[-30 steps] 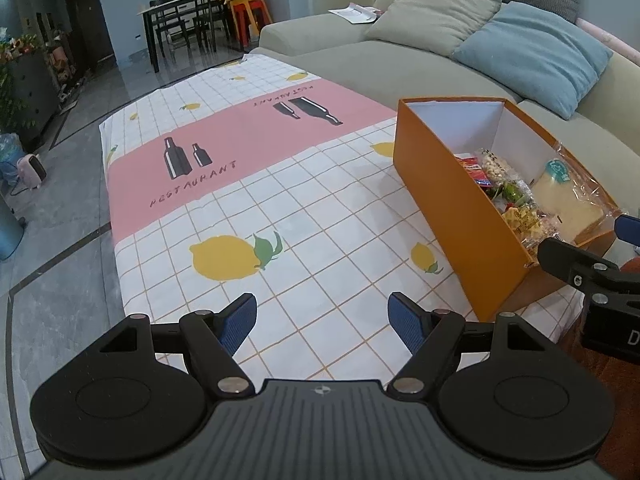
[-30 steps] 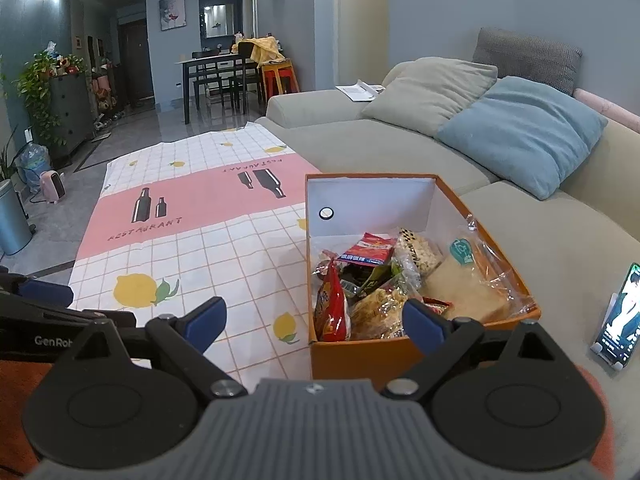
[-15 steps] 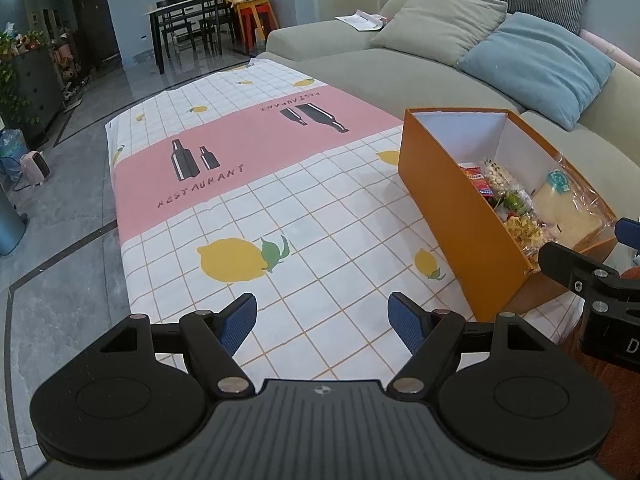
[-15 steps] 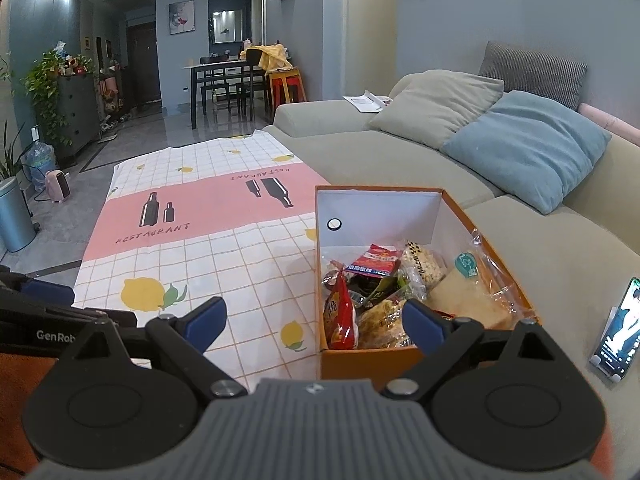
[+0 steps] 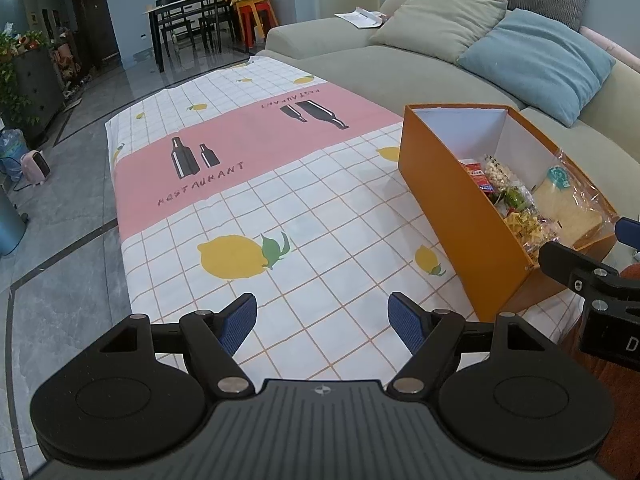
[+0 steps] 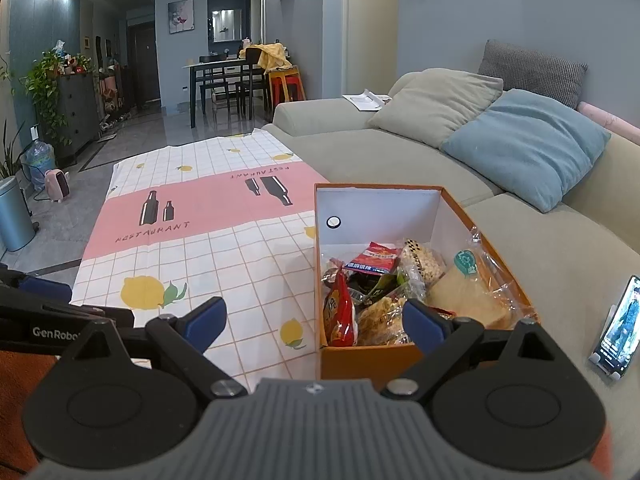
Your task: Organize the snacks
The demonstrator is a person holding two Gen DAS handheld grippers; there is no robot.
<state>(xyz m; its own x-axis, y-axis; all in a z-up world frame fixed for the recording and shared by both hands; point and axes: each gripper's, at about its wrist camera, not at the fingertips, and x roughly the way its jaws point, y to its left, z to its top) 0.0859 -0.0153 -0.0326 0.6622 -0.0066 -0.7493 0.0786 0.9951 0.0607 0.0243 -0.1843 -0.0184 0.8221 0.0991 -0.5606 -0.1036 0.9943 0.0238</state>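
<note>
Snacks (image 6: 384,292) lie packed in the near half of an orange box (image 6: 360,358) at the right edge of the worktop (image 5: 312,208), against the sofa (image 6: 400,140). Among them we note a red packet (image 6: 340,314), a red-labelled pouch (image 6: 374,260), a bag of puffed pieces (image 6: 424,264) and sliced bread in clear wrap (image 6: 464,296). The far half of the box shows bare white floor. No snack lies on the cloth anywhere in either view.

This arrangement fits two stages: snacks gathered in and the work ending, or snacks waiting to be sorted out of the box. We cannot settle which. In either case, any reach into the box should come from above and clear the tall side walls, and the crinkly wrap on the bread would call for a light grip.

The left gripper (image 5: 322,322) hovers over the cloth with its fingers wide and holding nothing. The right gripper (image 6: 314,320) hangs before the near end of the box, fingers also wide and empty. A phone (image 6: 618,326) stands propped on the sofa seat.

Against the earlier frames, both cameras have risen and drawn slightly back; the box and its contents have not shifted.
</note>
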